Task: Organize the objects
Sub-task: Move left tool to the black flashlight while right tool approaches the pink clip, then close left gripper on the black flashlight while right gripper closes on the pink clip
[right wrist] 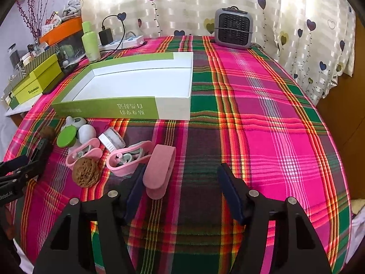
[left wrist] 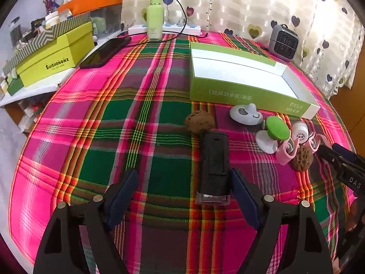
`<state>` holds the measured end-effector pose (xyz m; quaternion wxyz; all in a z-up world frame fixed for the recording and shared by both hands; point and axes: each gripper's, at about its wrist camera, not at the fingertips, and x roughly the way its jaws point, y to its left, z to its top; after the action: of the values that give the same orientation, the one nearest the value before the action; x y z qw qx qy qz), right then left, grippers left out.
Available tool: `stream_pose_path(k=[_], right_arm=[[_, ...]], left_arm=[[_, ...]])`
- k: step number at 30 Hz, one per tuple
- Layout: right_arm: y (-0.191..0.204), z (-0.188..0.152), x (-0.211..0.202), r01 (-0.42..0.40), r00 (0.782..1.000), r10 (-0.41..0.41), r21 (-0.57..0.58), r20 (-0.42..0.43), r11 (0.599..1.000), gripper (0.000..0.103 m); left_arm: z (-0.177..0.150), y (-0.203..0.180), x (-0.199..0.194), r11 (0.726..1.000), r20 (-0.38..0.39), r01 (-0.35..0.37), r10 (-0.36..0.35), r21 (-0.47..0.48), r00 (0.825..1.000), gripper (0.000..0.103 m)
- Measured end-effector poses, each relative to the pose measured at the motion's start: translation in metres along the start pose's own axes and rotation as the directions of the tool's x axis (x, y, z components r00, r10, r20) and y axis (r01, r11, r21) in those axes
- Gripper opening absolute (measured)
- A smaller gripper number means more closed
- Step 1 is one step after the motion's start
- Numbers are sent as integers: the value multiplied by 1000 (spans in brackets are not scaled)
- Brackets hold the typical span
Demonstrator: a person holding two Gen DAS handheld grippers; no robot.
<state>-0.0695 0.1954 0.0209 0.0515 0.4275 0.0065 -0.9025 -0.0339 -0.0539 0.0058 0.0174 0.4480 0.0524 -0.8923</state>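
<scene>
Flanking black lighter (left wrist: 214, 166), tablecloth (left wrist: 141, 118) around

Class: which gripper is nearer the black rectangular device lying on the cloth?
Left. The black device lies just ahead of the open left gripper, by its right finger. The right gripper hovers off to the side, by the pink clip.

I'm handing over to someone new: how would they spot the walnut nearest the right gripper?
Find the big green-and-white open box on the plaid cloth; a cluster of small items lies in front of it. At the cluster's near edge, touching a pink clip, sits the walnut. It is tan, round and wrinkled, unlike the smooth plastic pieces around it, and the other walnut lies farther left.
</scene>
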Motion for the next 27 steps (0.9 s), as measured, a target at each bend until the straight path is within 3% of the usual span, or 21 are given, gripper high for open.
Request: stream_pose_path(k=[5,14,20,27], right_arm=[[1,2,3,10,1000,-10,-2,-12,1000,50],[3,2,4,10,1000,-10,-10,-13,1000,49],[3,3,5,11,1000,-11,-10,-13,1000,48],[2,4,6,14,1000,-14,-5,-10,1000,41]], left_arm=[[2,-1,3,1000,5,-23,23,16,1000,81],[6,-6,9,998,21,-31,30,52,999,80],[9,-10,9,997,32,-17,14,71,999,71],[11,-14,8,996,37,3,-6,90,999,51]])
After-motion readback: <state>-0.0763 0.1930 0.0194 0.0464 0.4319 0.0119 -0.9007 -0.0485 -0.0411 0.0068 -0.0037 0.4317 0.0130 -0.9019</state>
